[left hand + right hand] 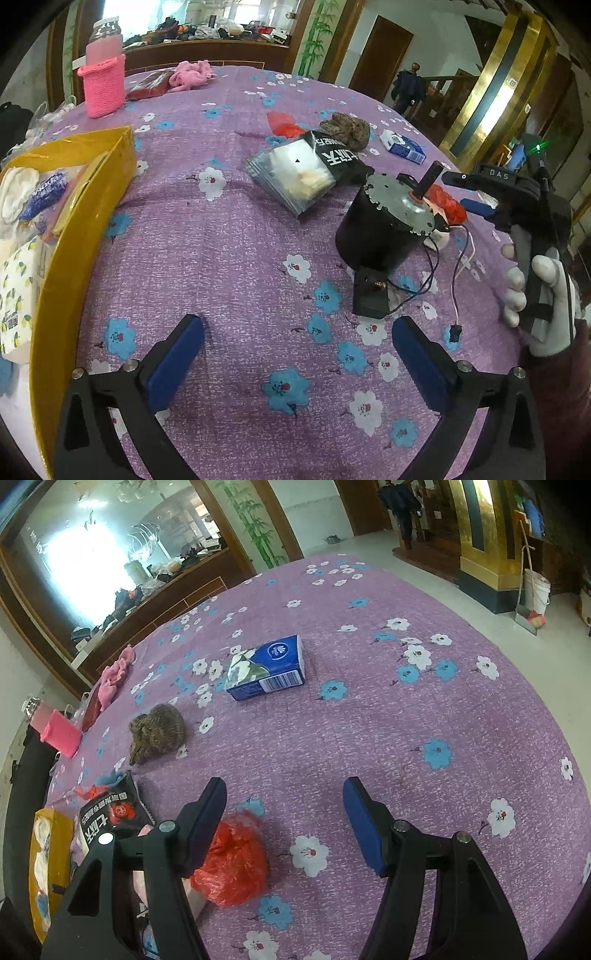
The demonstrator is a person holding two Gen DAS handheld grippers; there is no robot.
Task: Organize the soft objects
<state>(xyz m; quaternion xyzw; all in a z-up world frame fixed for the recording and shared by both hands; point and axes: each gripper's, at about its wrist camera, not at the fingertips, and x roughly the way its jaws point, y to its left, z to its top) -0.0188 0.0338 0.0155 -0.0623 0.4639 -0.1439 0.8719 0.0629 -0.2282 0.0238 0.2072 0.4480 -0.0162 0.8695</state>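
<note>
My left gripper (297, 350) is open and empty above the purple flowered cloth (229, 258), right of the yellow box (92, 206) that holds soft packs. A clear bag of cotton (295, 173) lies ahead of it. My right gripper (284, 823) is open and empty; a crumpled red plastic bag (232, 860) lies by its left finger. A blue tissue pack (269, 668) and a brown furry bundle (157, 731) lie farther ahead. The right gripper also shows at the right edge of the left wrist view (476, 192).
A black motor with wires (384, 229) stands right of centre. A pink knitted bottle sleeve (101, 86) and a pink cloth (192, 74) sit at the far side. A black printed bag (107, 816) lies left of the right gripper.
</note>
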